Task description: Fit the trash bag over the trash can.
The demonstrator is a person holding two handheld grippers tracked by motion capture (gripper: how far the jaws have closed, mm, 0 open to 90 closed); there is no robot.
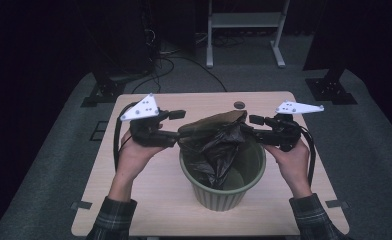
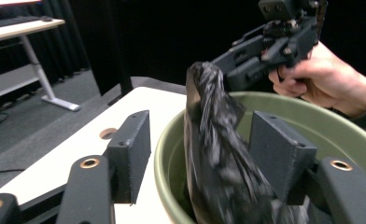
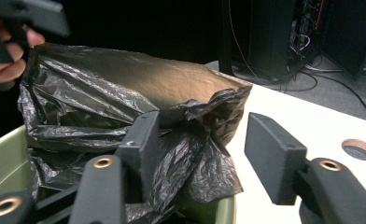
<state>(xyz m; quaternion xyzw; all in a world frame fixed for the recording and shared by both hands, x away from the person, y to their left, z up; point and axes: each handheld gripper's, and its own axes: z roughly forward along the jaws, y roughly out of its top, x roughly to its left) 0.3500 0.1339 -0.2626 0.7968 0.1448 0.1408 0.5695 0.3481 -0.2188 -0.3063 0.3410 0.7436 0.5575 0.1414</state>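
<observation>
A green plastic bin (image 1: pixel 219 192) stands in the middle of the light wooden table (image 1: pixel 144 200). A crumpled black bin bag (image 1: pixel 214 145) hangs inside it and bulges over the far rim. My left gripper (image 1: pixel 179 125) is level at the bin's left rim. In the left gripper view its jaws stand apart astride the rim (image 2: pixel 167 154), with the bag (image 2: pixel 214 140) loose between them. My right gripper (image 1: pixel 251 127) is at the right rim, open. The bag's folds (image 3: pixel 125 79) lie against its left jaw, and its right jaw is clear of the plastic over the table.
A round cable hole (image 1: pixel 239 105) sits in the table behind the bin. A white desk frame (image 1: pixel 244 30) and cables (image 1: pixel 169 65) lie on the grey floor beyond the table. Dark curtains close off the back.
</observation>
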